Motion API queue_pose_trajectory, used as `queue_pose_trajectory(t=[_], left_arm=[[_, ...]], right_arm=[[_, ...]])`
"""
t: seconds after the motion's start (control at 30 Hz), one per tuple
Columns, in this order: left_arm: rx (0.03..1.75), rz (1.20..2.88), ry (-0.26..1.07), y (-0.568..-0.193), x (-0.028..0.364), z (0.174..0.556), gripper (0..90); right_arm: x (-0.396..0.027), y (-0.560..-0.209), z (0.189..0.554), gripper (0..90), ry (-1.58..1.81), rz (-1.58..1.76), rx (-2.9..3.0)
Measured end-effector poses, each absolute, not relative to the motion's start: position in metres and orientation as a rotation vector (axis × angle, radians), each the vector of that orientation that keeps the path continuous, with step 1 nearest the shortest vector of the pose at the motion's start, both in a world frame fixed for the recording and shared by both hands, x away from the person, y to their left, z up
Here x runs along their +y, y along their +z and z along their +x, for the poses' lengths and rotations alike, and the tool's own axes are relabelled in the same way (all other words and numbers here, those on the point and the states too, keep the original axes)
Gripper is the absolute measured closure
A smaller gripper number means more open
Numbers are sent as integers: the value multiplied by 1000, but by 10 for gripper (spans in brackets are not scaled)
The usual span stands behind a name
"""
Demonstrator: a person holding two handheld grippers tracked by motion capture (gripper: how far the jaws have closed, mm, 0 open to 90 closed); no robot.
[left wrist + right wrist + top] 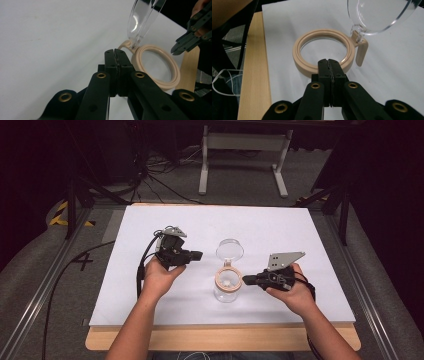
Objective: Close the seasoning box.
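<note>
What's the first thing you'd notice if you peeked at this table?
A clear jar with a tan ring round its mouth stands in the middle of the white table, its see-through lid flipped open and standing up behind it. The left gripper and right gripper, each in a hand, point at it from either side, both with jaws shut and empty.

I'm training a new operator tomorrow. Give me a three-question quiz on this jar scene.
1. True or false: the clear hinged lid of the clear jar with the beige rim ring stands open.
2. Which tongs have their tips nearer the ring? A) left tongs B) right tongs
3. Fill in: both tongs' jaws are ____, and hold nothing.

Key: 1 true; 2 B; 3 shut.
</note>
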State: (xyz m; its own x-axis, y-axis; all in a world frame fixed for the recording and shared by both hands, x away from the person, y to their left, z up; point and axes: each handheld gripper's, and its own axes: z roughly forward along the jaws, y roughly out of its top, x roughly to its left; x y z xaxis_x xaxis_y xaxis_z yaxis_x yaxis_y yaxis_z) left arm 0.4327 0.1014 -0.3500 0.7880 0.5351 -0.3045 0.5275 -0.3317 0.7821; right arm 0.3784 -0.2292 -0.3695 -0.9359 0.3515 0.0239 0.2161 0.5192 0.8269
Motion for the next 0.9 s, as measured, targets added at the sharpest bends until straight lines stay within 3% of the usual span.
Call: queue_pose_trajectory(t=[0.47, 0.9], left_arm=[[756, 1917, 124, -353, 78, 438, 895], [704, 1919, 96, -356, 68, 439, 881]], right_arm=[[-218, -364, 386, 897, 1505, 607, 2517], [-223, -366, 382, 897, 1487, 621, 2513]])
